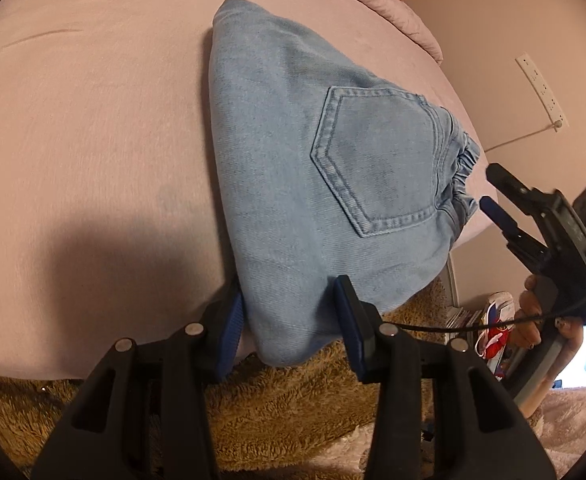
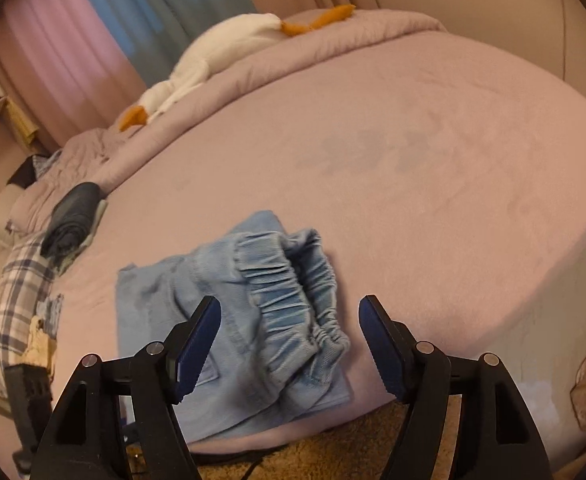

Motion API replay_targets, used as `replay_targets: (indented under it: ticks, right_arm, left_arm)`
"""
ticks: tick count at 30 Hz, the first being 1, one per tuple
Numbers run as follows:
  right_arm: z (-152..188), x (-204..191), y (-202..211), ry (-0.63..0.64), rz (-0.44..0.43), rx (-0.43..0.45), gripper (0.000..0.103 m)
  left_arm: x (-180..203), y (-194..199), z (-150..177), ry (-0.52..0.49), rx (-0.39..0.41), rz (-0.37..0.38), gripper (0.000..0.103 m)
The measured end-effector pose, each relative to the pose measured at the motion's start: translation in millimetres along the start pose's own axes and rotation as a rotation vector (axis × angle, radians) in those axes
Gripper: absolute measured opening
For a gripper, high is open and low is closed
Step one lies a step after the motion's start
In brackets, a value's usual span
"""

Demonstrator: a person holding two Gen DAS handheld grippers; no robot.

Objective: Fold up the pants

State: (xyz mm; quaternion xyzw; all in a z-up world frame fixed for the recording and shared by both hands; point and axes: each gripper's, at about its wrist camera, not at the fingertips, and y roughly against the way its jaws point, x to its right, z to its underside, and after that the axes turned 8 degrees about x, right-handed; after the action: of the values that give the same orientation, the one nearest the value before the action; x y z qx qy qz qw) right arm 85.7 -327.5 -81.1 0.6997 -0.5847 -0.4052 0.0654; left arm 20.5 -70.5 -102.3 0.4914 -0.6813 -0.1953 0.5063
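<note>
Pink bedsheet (image 1: 93,120) covers the wide mattress, and on it, near the front edge, lies the folded pair of light-blue denim pants (image 1: 293,140), back pocket (image 1: 377,156) facing up and the gathered elastic waistband (image 2: 293,280) bunched at the right end. No brand tag or readable writing shows on the denim. In the left wrist view, the left gripper (image 1: 289,316) straddles the near corner of the fold; its blue-padded jaws sit partly apart, one pad against the left edge of the cloth and the other resting on top, so whether they truly pinch the fabric cannot be told. Brown shaggy rug (image 1: 293,400) lies below the bed edge. Further right, the right gripper (image 2: 289,344) hangs just off the waistband with its jaws spread and nothing between the pads, held by a hand (image 1: 533,312). On the wall at far right hangs a white power strip (image 1: 541,92), its markings too small to read.
</note>
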Motion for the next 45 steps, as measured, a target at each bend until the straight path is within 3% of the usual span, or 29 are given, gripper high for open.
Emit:
replay_targets:
  ticks: [4, 5, 9, 16, 18, 20, 24, 45]
  right_arm:
    - [5, -14, -12, 0.092, -0.008, -0.023, 0.072]
    - [8, -14, -24, 0.088, 0.016, -0.068, 0.072]
    - [21, -15, -50, 0.123, 0.132, -0.099, 0.07]
    - [10, -22, -25, 0.136, 0.15, -0.021, 0.033]
    - [6, -24, -18, 0.148, 0.137, -0.003, 0.03]
    - [4, -26, -18, 0.172, 0.139, 0.01, 0.029]
    - [10, -8, -41, 0.115, 0.145, -0.051, 0.029]
    - [10, -5, -37, 0.126, 0.149, -0.061, 0.031]
  left_arm:
    - [1, 0, 5, 0.012, 0.011, 0.001, 0.044]
    - [2, 0, 5, 0.015, 0.012, 0.002, 0.044]
    - [1, 2, 10, 0.014, 0.02, 0.004, 0.044]
    - [0, 8, 14, 0.01, 0.025, -0.001, 0.044]
    - [2, 7, 15, 0.005, 0.027, -0.004, 0.043]
    - [1, 8, 15, 0.005, 0.028, 0.001, 0.043]
    - [-6, 8, 15, 0.015, 0.018, 0.026, 0.043]
    - [-2, 9, 15, 0.003, 0.02, 0.014, 0.045]
